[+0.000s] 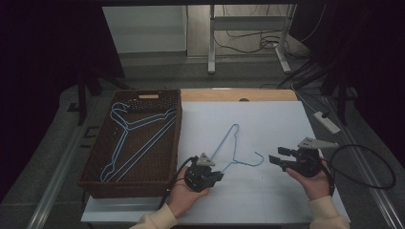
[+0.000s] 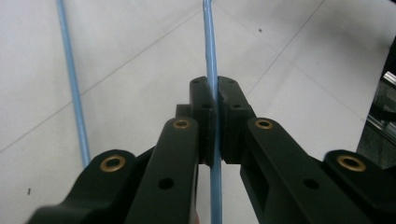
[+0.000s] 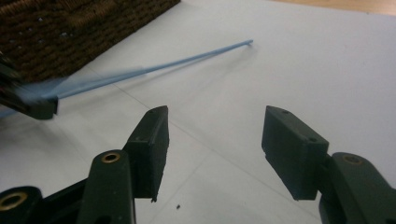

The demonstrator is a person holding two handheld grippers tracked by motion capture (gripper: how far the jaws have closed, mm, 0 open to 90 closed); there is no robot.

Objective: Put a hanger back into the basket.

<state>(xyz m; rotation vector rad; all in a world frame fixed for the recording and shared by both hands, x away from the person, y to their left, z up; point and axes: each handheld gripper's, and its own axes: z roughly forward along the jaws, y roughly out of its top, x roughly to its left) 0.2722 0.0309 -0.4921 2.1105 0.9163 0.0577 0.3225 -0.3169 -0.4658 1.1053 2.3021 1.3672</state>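
A light blue wire hanger (image 1: 234, 143) lies on the white table top (image 1: 267, 124), its hook curling toward the right. My left gripper (image 1: 219, 175) is shut on the hanger's wire near its lower end. In the left gripper view the pads (image 2: 215, 93) pinch the blue wire (image 2: 208, 42), which runs on ahead between them. My right gripper (image 1: 278, 156) hovers just right of the hook, open, with nothing between its jaws (image 3: 215, 135). In the right gripper view the hanger (image 3: 187, 59) stretches across the table beyond them, and the left gripper (image 3: 32, 105) shows blurred at the left edge.
A dark wicker basket (image 1: 95, 157) stands at the table's left with two or more blue hangers (image 1: 129, 138) inside; its wall (image 3: 70, 32) appears in the right gripper view. A white power strip (image 1: 326, 121) and cables lie on the floor to the right.
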